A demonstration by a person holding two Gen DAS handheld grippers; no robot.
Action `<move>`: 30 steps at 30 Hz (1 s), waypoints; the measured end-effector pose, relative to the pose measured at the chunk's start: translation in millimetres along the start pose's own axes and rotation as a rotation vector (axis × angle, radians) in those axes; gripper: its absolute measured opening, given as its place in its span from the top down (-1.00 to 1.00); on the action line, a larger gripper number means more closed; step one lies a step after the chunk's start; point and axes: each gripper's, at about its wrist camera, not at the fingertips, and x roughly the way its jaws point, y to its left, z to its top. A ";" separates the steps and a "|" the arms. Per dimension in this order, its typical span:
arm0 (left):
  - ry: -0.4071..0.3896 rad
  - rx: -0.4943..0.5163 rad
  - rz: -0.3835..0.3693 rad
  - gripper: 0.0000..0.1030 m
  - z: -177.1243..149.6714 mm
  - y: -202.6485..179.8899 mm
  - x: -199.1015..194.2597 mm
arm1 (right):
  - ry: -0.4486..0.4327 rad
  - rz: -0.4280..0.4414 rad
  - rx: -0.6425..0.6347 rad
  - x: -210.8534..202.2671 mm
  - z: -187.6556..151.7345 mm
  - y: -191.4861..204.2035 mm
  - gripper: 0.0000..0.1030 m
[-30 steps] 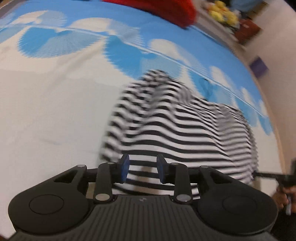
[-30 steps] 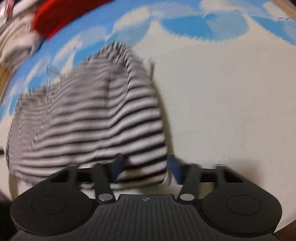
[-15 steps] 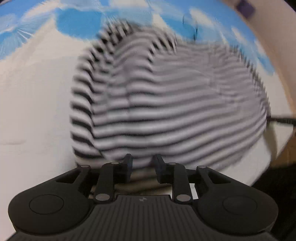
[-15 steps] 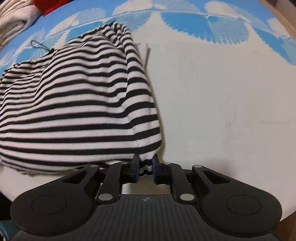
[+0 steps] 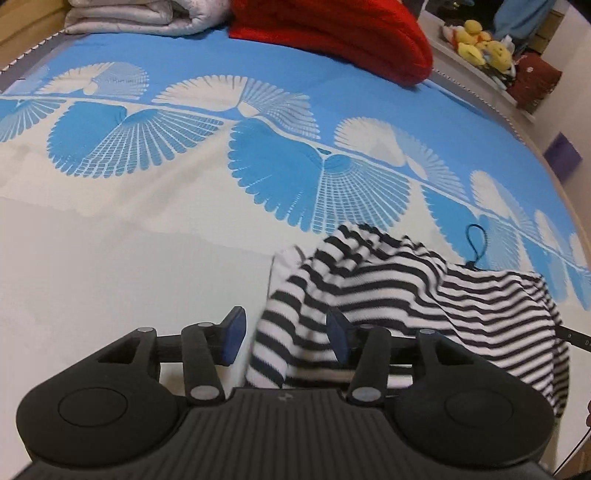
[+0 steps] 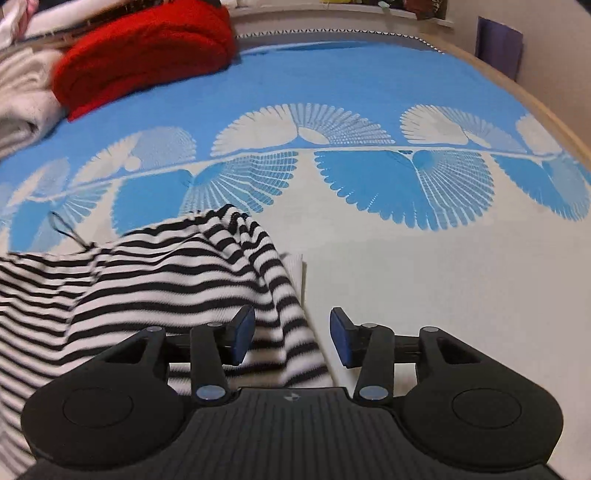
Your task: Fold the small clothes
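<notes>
A black-and-white striped garment (image 5: 424, 295) lies bunched on the cream part of the bedspread (image 5: 129, 266), with a thin dark loop of cord at its far edge. In the left wrist view its near left edge falls between the jaws of my left gripper (image 5: 286, 338), which is open. In the right wrist view the same garment (image 6: 147, 277) has its right edge between the jaws of my right gripper (image 6: 293, 338), which is also open. A white inner layer shows at the garment's edge.
A red blanket (image 5: 332, 33) and folded pale bedding (image 5: 136, 16) lie at the far end of the bed. Yellow soft toys (image 5: 480, 40) sit on a shelf beyond. The bed's wooden edge (image 6: 546, 110) runs along the right. A purple object (image 6: 498, 44) leans against the wall.
Both grippers were shut on the garment's near edge half a second ago and have opened. The garment's edge now lies loose between the jaws. Both cameras have pulled up and back.
</notes>
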 end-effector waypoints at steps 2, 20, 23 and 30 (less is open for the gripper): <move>0.010 0.004 0.006 -0.03 2.8 0.8 7.4 | -0.005 -0.031 -0.024 13.2 6.2 8.3 0.10; 0.047 0.107 0.135 0.42 21.5 -10.8 69.6 | -0.015 -0.026 0.034 47.5 18.7 6.1 0.96; 0.115 0.153 0.226 -0.09 18.6 -11.5 67.6 | 0.011 -0.066 0.005 49.0 15.3 9.1 0.68; 0.016 0.142 -0.153 -0.07 17.0 -14.0 -7.6 | -0.179 0.122 0.002 -14.2 19.9 11.3 0.56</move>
